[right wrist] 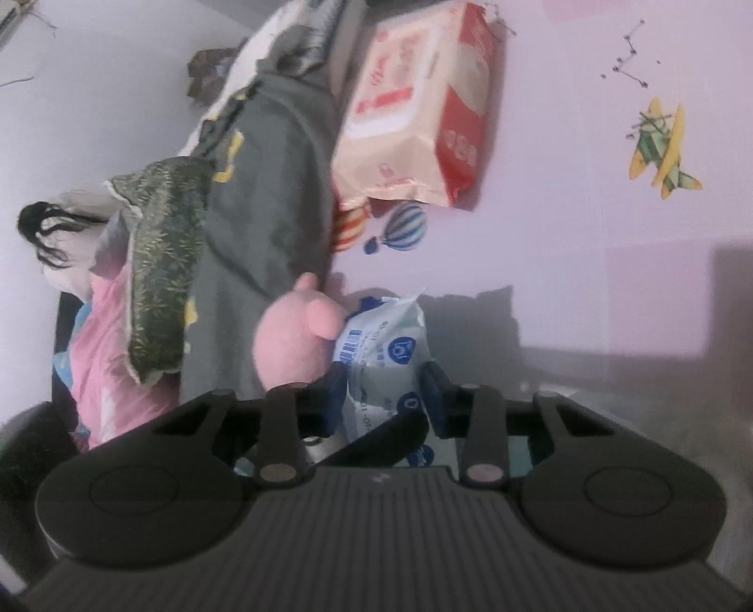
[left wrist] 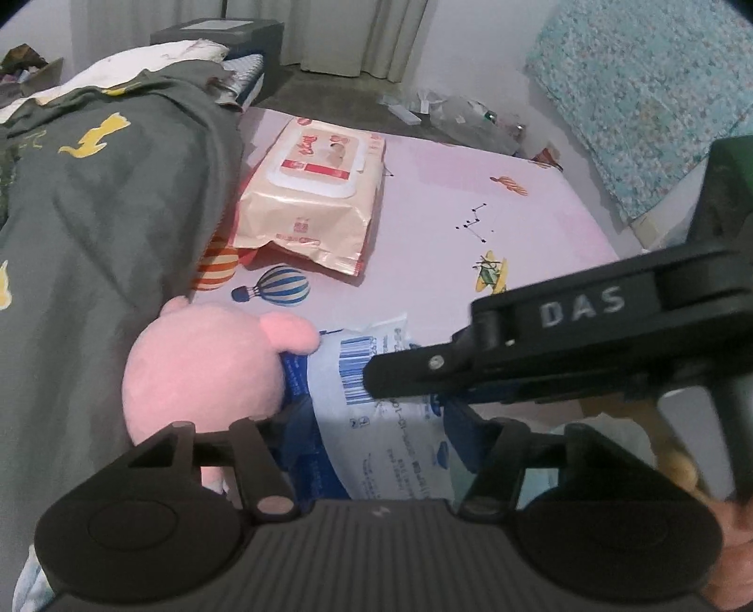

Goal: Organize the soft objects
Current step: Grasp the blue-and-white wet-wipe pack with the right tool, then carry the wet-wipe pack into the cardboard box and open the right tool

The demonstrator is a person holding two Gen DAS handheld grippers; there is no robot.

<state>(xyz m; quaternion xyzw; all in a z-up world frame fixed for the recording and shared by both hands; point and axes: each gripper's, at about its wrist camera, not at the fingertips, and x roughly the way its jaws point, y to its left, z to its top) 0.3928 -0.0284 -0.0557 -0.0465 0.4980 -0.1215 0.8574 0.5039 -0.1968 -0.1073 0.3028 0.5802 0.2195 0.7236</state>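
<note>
The right gripper (right wrist: 383, 395) has its blue fingers (right wrist: 434, 390) on either side of a white-and-blue soft pack (right wrist: 383, 350), beside a pink plush toy (right wrist: 294, 346) on the pink bedsheet (right wrist: 588, 226).

A tissue pack (left wrist: 376, 405) is lying on the bed sheet (left wrist: 470, 197), sitting between the 2 fingers of the left gripper (left wrist: 376, 423) in the left wrist view and between those of the right gripper (right wrist: 386, 400) in the right wrist view. A plush toy (left wrist: 207, 362) is lying just left of the pack, touching it. A blanket (left wrist: 108, 197) is lying along the left side of the bed, the toy resting against its edge. Farther back on the sheet, well apart from the tissue pack, a wipes pack (left wrist: 310, 193) is lying just beside the blanket. A cabinet (left wrist: 221, 37) is standing behind the blanket.
</note>
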